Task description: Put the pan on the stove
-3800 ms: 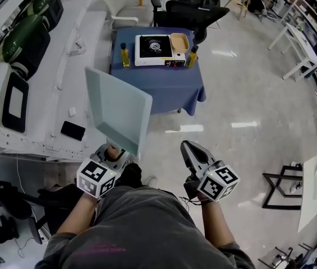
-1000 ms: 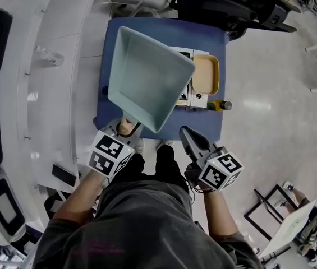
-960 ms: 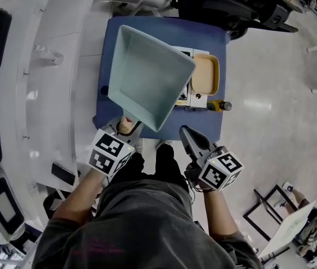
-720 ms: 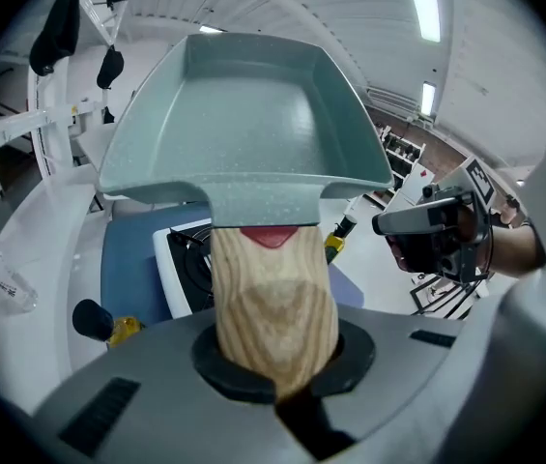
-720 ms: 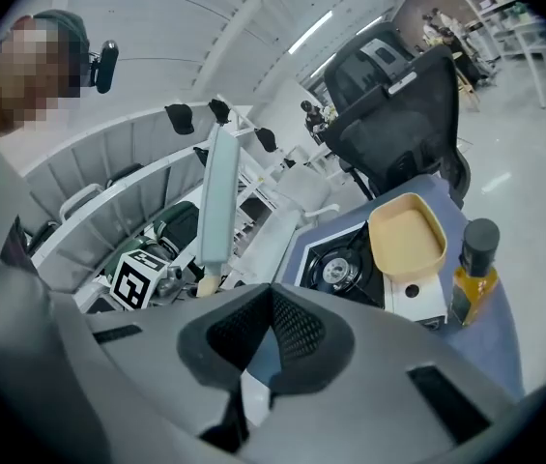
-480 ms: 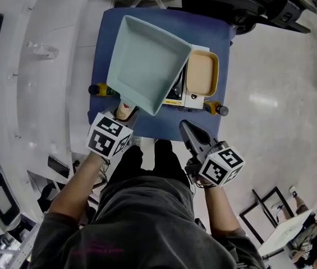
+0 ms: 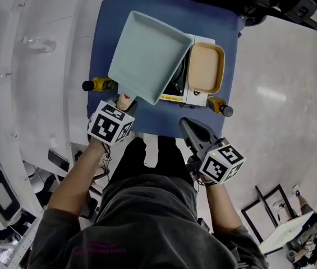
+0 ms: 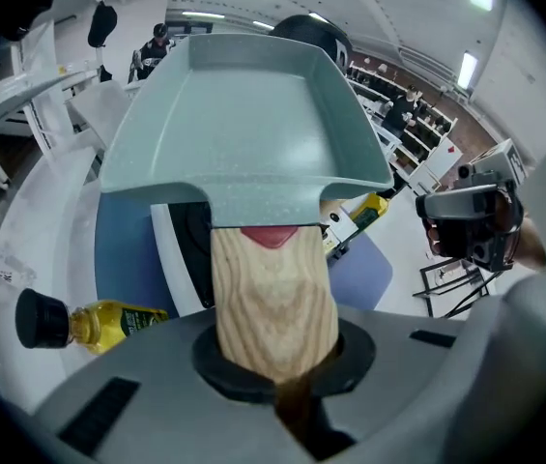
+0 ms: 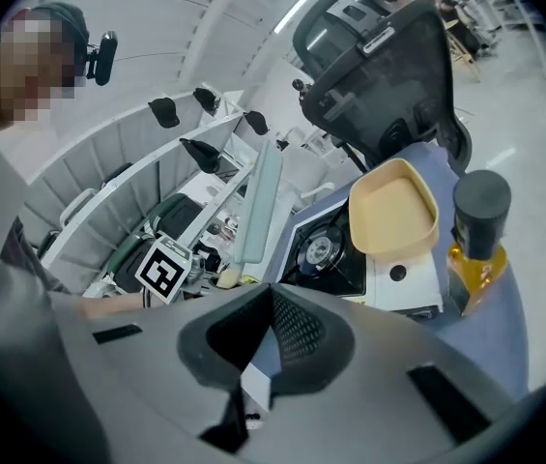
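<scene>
So the left tool [image 7: 125,101] was clamped tight on the light wooden handle [image 8: 274,293] of the pale green square metal pan [image 7: 146,55]. The pan was up in the air, not set down yet. In the head view it hung over the 9 o'clock half of the white portable gas stove [image 7: 198,98] and hid most of the round black burner [image 9: 316,251]. The right gripper view caught the pan nearly edge-on, so I'd say its far rim was tipped well up rather than flat. The right tool [image 7: 188,124] had its jaws together with nothing in them, hanging near the 6 o'clock edge of the blue cloth-covered surface [image 7: 164,10].

If I were doing this step, I'd level the pan first. Then I'd slide it toward 3 o'clock until it sat centred over the burner, and lower it straight down.

The tight spot looked like the tan rectangular tray [image 7: 206,67] sitting on the stove's 3 o'clock side, since the pan's rim could clip it if it drifted too far. There was also a yellow oil bottle with a black cap [image 7: 97,84] at 9 o'clock of the stove, close to the handle, and a second bottle [image 7: 220,106] around 5 o'clock. A wide swing could knock either one.

I'd also keep the grip on until the pan rested on the burner supports, because that wooden handle looked heavy enough to tip it.
</scene>
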Available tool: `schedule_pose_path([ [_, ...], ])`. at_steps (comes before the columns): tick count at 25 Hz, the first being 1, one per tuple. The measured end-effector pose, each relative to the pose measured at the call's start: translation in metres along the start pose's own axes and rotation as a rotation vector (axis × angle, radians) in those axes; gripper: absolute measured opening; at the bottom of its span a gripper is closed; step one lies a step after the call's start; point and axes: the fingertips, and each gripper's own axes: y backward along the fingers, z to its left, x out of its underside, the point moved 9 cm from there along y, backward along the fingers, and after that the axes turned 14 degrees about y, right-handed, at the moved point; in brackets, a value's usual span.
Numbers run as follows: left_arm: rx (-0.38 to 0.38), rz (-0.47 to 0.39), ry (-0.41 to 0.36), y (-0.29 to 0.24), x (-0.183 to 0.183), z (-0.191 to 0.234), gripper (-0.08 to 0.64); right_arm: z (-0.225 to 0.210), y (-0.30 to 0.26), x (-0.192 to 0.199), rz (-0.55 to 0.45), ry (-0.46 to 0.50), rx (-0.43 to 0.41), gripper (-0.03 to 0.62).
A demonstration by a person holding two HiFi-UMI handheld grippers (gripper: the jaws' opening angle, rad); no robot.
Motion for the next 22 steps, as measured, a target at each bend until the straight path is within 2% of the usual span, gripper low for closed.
schedule_pose_path([
  [8, -0.035, 0.135, 0.023, -0.026, 0.0, 0.009, 0.023, -0.013, -0.002, 0.011, 0.008, -0.037, -0.005, 0.003],
  [18, -0.056, 0.23, 0.078, -0.051, 0.004, 0.019, 0.023, -0.027, -0.003, 0.017, 0.019, -0.066, -0.001, 0.002],
  [22, -0.076, 0.261, 0.078, -0.056, 0.007, 0.019, 0.023, -0.032, -0.001, 0.017, 0.02, -0.074, -0.003, 0.003],
])
